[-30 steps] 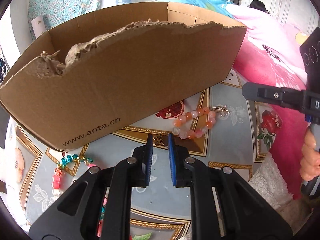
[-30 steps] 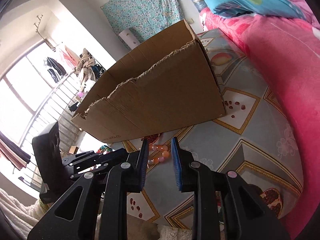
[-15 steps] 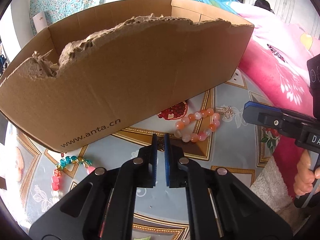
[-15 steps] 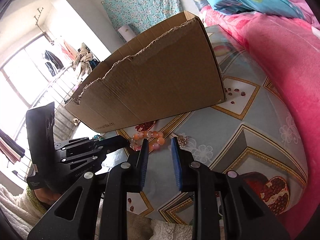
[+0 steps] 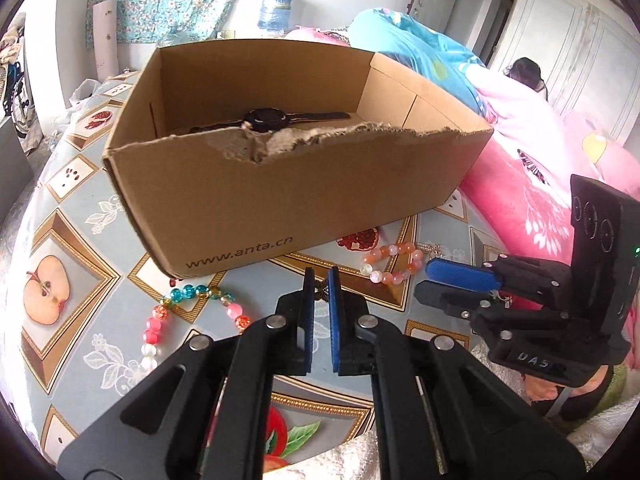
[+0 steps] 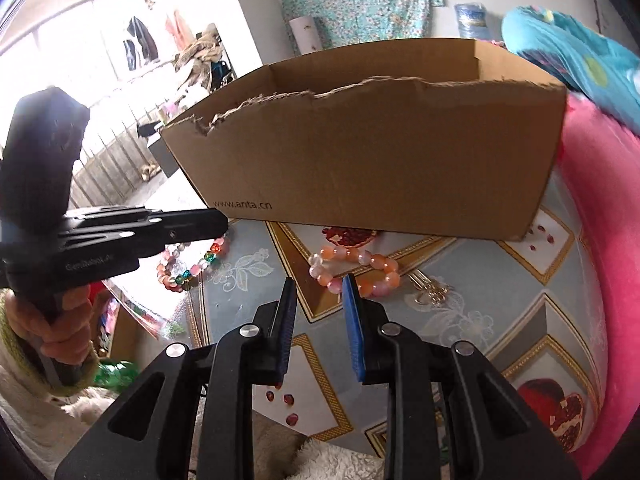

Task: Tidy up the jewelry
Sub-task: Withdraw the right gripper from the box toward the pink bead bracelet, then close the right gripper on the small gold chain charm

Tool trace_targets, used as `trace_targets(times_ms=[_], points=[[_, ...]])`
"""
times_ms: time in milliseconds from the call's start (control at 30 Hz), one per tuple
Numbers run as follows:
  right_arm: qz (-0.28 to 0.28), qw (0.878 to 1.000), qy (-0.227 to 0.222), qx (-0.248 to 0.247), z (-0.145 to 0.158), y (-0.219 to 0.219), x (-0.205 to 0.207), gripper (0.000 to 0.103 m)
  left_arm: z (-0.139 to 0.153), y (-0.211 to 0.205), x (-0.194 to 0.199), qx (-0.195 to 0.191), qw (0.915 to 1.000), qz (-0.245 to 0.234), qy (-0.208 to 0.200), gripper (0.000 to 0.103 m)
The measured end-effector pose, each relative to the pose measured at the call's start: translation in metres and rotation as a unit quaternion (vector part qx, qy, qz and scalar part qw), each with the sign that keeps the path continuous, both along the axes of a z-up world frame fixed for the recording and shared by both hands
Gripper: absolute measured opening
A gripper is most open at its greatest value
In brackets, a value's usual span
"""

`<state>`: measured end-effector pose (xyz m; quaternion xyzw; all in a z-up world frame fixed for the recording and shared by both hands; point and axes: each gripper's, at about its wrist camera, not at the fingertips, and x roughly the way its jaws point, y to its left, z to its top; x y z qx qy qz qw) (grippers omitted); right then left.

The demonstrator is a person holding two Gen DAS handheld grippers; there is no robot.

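Observation:
An orange and pink bead bracelet (image 5: 394, 264) (image 6: 354, 266) lies on the cloth in front of the cardboard box (image 5: 280, 184) (image 6: 380, 160). Beside it is a small silver trinket (image 6: 430, 288). A multicoloured bead bracelet (image 5: 192, 312) (image 6: 188, 264) lies further left. Inside the box rests a black watch (image 5: 266, 118). My left gripper (image 5: 320, 280) (image 6: 216, 220) hovers over the cloth between the two bracelets, shut with nothing in it. My right gripper (image 6: 318, 292) (image 5: 424, 284) is open and empty, its tips just short of the orange bracelet.
The fruit-patterned cloth (image 5: 80, 216) covers a round table. A pink blanket (image 5: 532, 184) and teal bedding (image 6: 580, 52) press against the box's right side. A person (image 5: 526, 72) lies at the far right. White fluffy fabric (image 6: 332, 460) lies at the near edge.
My left gripper's jaws closed and it rose and drew back, so the box's inside with the watch shows now. My right gripper rolled and moved in over the orange bracelet.

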<state>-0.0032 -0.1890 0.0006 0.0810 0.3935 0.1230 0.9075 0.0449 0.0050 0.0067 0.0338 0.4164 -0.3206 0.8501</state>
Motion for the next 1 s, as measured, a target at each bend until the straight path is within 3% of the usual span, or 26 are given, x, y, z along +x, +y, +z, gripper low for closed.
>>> trace_targets(times_ms=[100, 233, 333, 633, 800, 1000], points=[[-0.006, 0.999, 0.005, -0.039, -0.003, 0.012, 0.013, 0.024, 0.007, 0.018, -0.002, -0.009, 0.9998, 0.013, -0.007, 0.006], [-0.023, 0.998, 0.022, -0.049, -0.008, 0.017, 0.026, 0.024, 0.01, 0.034, -0.003, -0.019, 0.9994, 0.026, -0.012, 0.006], [-0.016, 0.999, 0.035, -0.029, -0.012, 0.022, 0.033, 0.024, 0.01, 0.047, -0.002, -0.023, 0.999, 0.037, -0.014, 0.006], [0.07, 0.989, 0.052, 0.12, -0.004, 0.057, 0.066, 0.024, 0.006, 0.069, -0.006, -0.035, 0.9971, 0.067, -0.002, 0.006], [0.075, 0.989, 0.032, 0.121, 0.011, 0.061, 0.061, 0.025, 0.004, 0.074, -0.012, -0.04, 0.997, 0.065, -0.001, 0.006], [0.002, 0.994, 0.026, 0.107, 0.016, 0.004, 0.023, 0.025, 0.005, 0.056, -0.015, -0.045, 0.9981, 0.041, -0.013, 0.006]])
